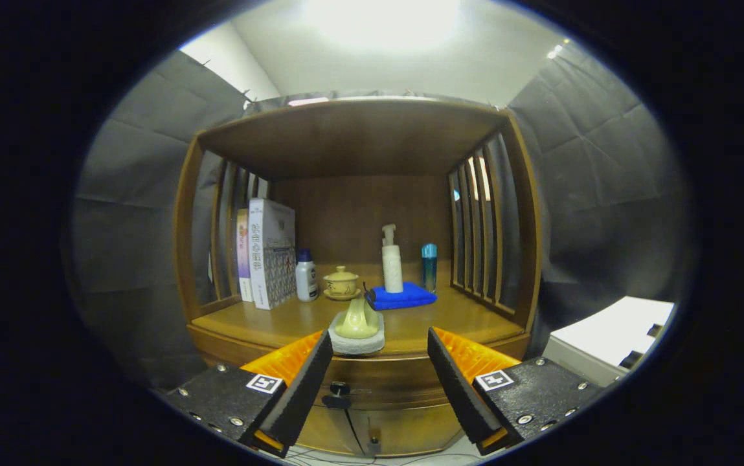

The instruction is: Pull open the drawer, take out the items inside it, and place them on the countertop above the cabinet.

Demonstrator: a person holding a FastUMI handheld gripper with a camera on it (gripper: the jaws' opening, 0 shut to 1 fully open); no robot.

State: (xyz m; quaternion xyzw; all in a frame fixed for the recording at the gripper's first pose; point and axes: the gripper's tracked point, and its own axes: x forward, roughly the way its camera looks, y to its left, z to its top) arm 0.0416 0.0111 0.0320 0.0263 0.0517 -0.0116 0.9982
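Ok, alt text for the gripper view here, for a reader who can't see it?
The gripper hangs open before a wooden cabinet, its fingers apart with nothing between them, the drawer knob below. On the countertop just ahead sits a pale ornament on a grey pad; beyond are books, bottles, a lidded cup and a blue cloth.

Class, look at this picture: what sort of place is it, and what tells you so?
Probably a staged household booth: a wooden cabinet with books and a pump bottle on its countertop, dark cloth walls around it. The gripper has its jaws open.
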